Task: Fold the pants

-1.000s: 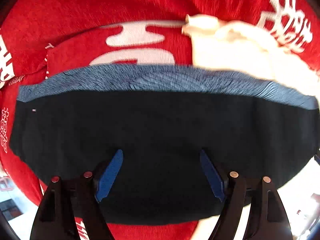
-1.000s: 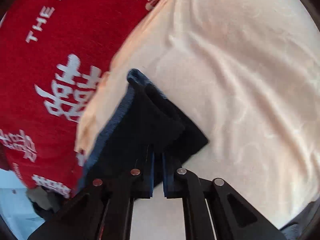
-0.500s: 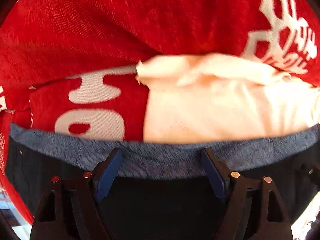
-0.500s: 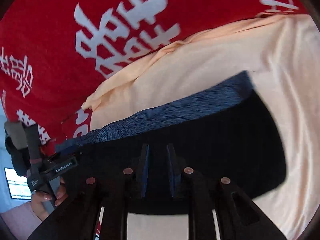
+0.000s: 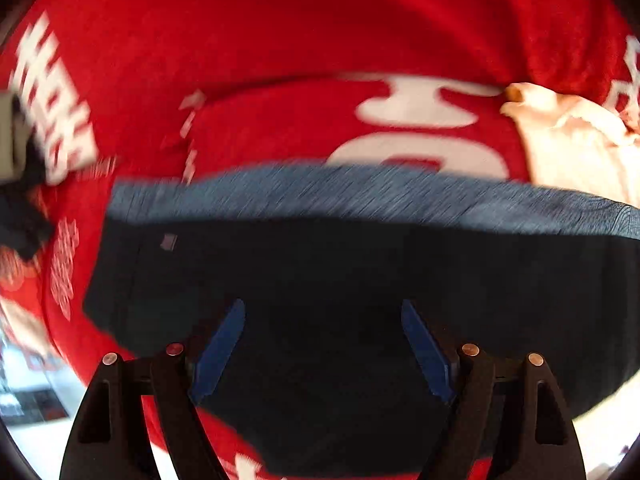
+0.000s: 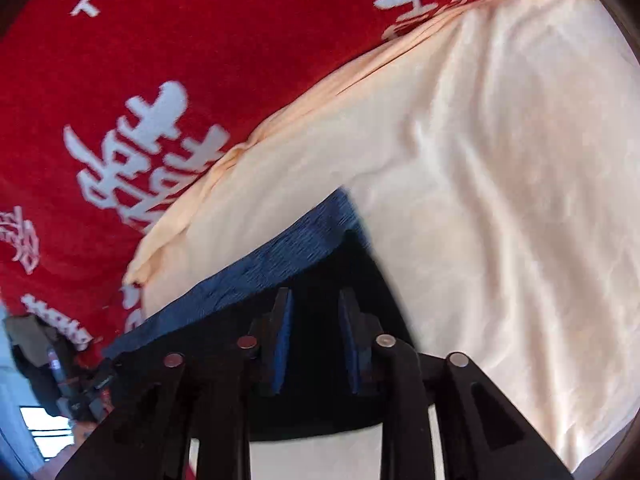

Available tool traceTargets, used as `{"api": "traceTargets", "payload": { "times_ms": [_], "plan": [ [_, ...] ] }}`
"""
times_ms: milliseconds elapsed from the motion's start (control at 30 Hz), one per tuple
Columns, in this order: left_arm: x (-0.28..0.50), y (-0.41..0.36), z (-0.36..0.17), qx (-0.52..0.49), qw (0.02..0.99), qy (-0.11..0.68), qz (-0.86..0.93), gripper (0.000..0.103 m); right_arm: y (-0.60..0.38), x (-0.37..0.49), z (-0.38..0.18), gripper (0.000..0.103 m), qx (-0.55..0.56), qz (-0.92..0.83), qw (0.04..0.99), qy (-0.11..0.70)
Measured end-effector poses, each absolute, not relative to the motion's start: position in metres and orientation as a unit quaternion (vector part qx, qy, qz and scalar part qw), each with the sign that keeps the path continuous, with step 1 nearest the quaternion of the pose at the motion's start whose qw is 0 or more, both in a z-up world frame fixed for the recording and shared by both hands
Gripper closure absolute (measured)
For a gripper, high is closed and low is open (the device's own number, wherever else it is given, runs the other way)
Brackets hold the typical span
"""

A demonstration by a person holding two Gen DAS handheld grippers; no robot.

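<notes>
My right hand-held gripper (image 6: 314, 336) has let go of the pants (image 5: 360, 280); my left hand-held gripper (image 5: 322, 344) gapes too, waistband at twelve o'clock, fold laid.

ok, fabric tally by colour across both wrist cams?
Black pants with blue-grey ribbed waistband: 1
Red cloth with white printed characters: 1
Cream/peach cloth: 1
Total: 3 fabric items. The red cloth has a folded section; whether that is a separate piece, I cannot tell.
</notes>
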State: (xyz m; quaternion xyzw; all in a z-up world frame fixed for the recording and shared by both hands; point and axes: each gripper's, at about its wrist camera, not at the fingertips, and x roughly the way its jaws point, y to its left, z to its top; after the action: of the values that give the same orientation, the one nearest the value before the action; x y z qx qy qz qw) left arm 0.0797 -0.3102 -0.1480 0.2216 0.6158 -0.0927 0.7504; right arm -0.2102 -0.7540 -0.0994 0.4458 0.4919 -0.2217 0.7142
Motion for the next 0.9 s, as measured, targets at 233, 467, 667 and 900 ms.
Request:
{"api": "traceTargets", "payload": {
  "times_ms": [233,467,667,900],
  "plan": [
    [0.107,-0.222,-0.14,0.205,0.754,0.621,-0.071,0.021,-0.581,-0.184,-0.124,0.057,0.556,-0.037,0.657,0.508],
    [0.167,-0.136,-0.166,0.222,0.781,0.581,-0.052,0.021,-0.411,-0.104,-0.19,0.057,0.596,0.06,0.613,0.514],
    [0.182,-0.095,-0.198,0.22,0.788,0.571,-0.066,0.007,-0.359,-0.081,-0.211,0.057,0.596,0.051,0.615,0.514],
    [0.192,-0.081,-0.206,0.203,0.787,0.575,-0.095,0.006,-0.351,-0.069,-0.215,0.09,0.605,0.011,0.612,0.51]
  ]
}}
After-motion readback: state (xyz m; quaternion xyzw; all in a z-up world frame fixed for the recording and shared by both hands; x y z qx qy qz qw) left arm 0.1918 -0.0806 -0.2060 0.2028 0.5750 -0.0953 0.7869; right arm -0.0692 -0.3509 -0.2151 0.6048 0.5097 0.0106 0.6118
